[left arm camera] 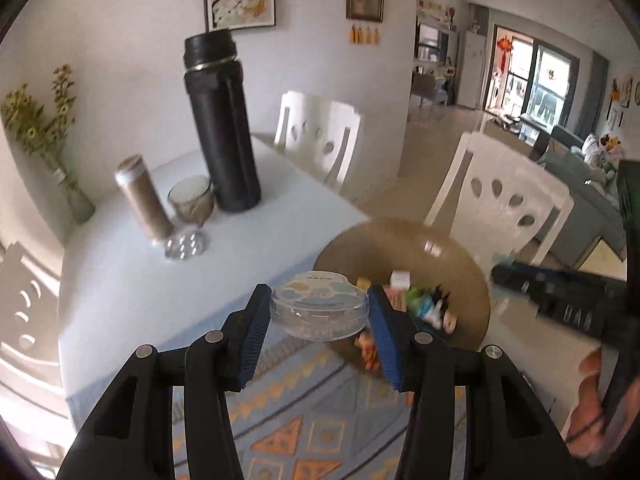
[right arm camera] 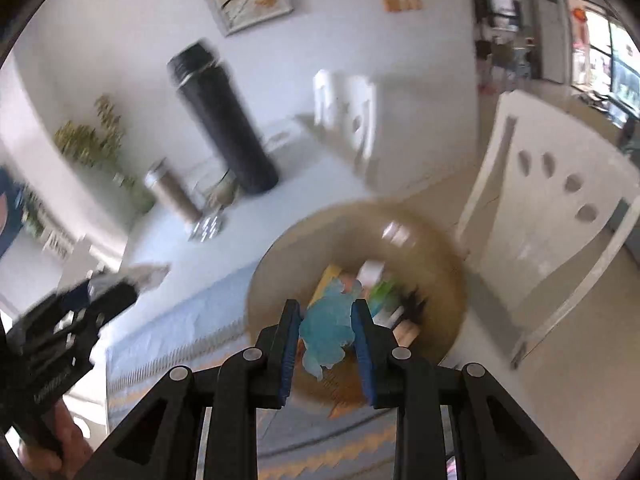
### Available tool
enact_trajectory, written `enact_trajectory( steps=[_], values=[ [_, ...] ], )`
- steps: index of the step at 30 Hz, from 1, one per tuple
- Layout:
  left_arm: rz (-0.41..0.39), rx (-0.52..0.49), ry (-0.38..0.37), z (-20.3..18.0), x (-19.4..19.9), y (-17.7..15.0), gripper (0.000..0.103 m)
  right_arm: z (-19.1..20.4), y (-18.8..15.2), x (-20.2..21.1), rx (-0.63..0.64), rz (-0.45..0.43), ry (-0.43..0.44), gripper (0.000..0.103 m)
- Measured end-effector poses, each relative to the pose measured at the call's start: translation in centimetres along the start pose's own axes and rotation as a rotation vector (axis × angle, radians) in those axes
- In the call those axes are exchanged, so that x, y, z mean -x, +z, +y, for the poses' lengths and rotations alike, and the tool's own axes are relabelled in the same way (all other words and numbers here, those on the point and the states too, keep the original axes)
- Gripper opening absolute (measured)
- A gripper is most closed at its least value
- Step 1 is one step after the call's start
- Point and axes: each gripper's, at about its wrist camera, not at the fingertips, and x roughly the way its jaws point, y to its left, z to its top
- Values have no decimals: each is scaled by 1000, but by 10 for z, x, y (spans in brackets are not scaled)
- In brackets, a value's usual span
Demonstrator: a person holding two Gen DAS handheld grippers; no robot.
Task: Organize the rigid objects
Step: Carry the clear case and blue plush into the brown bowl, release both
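The left hand-held gripper (left arm camera: 319, 312) grips a round clear plastic container (left arm camera: 319, 310) between its blue-padded fingers (left arm camera: 255, 330), one pad pressed against each side; the container's lid carries a pale printed label, and it is held in the air above the near edge of the table (left arm camera: 132, 288). Just ahead and to the right of this gripper sits a wide brown ribbed bowl (left arm camera: 404, 240) holding a jumble of small colourful items (left arm camera: 428, 308), too blurred to name. Farther ahead and to the left stand a tall black flask (left arm camera: 220, 120), a slim tan tumbler (left arm camera: 142, 196), and a glass goblet (left arm camera: 190, 210), close together, with a vase of yellow flowers (left arm camera: 60, 160) at the far left. Two white chairs (left arm camera: 504, 200) stand beyond the table, and a patterned orange and blue cloth (left arm camera: 304, 420) lies below the gripper. The right hand-held gripper (right arm camera: 326, 318) is clamped on a small light-blue toy figure (right arm camera: 326, 332), held over the same brown bowl (right arm camera: 280, 264), which lies directly ahead of and beneath it; this view is motion-blurred, so the figure's details cannot be made out. In the left wrist view the right gripper appears at the far right, with the person's hand (left arm camera: 592, 400) around its handle
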Motion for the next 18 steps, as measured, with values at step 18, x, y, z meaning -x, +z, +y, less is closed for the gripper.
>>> enact_trajectory(
  steps=[18],
  values=[
    [215,84,-85,-23,-149,-5,46,-75,38,-114,-60,207,-30,26]
  ],
)
